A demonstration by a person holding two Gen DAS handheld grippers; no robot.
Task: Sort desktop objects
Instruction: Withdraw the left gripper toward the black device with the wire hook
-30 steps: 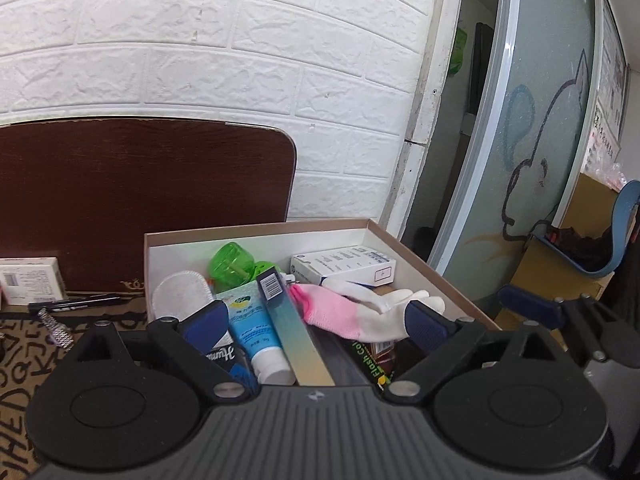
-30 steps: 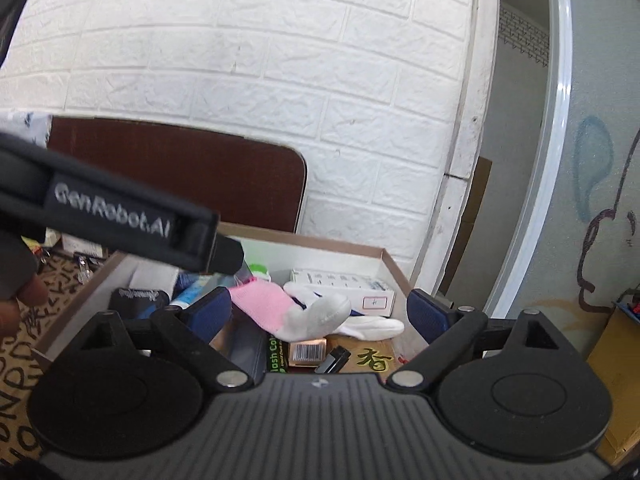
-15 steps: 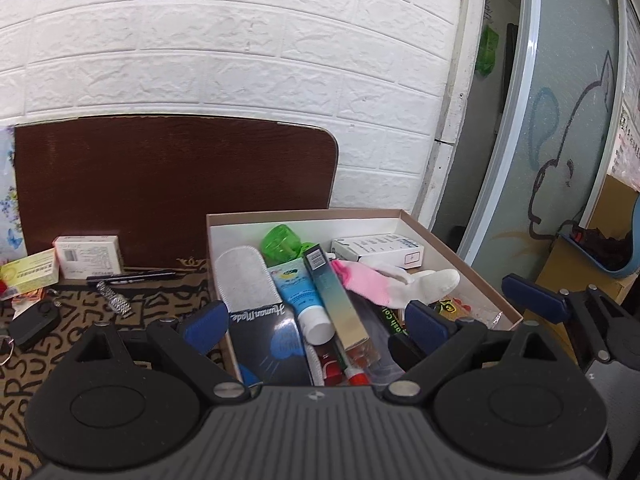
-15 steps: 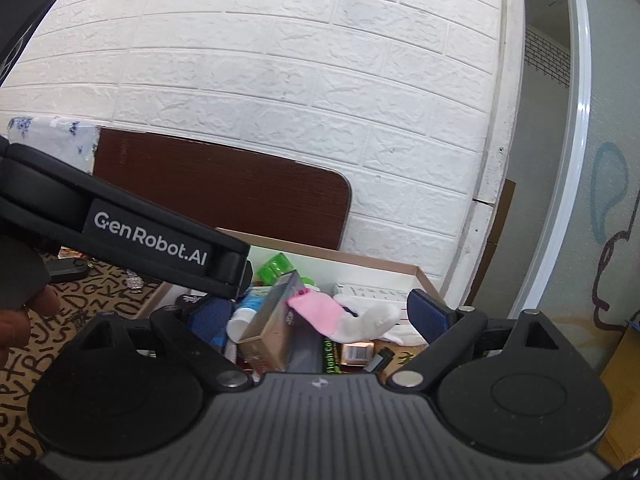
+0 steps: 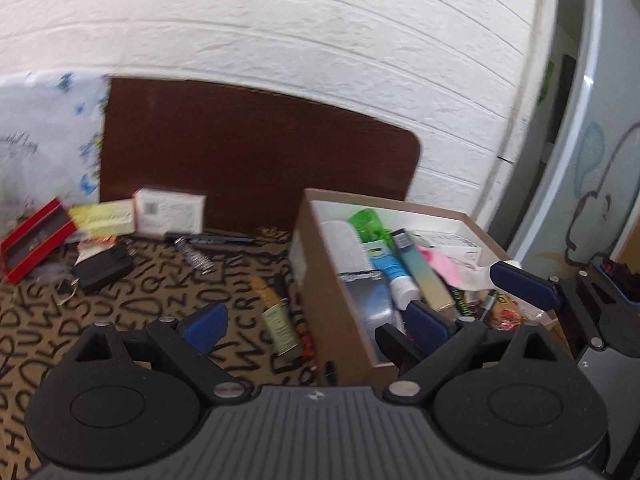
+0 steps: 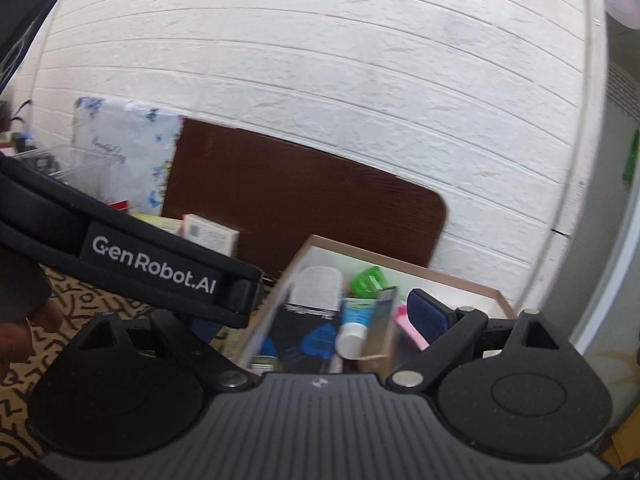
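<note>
Both tongs, left (image 5: pixel 316 322) and right (image 6: pixel 310 318), gape empty; motion blur smears the box's (image 5: pixel 332 312) contents.

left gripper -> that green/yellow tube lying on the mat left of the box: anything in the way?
Nothing visible. The left gripper is open and empty, and the tube lies on the patterned mat between its fingers' lines, in the open. The cardboard box stands just right of the tube, close to it.
</note>
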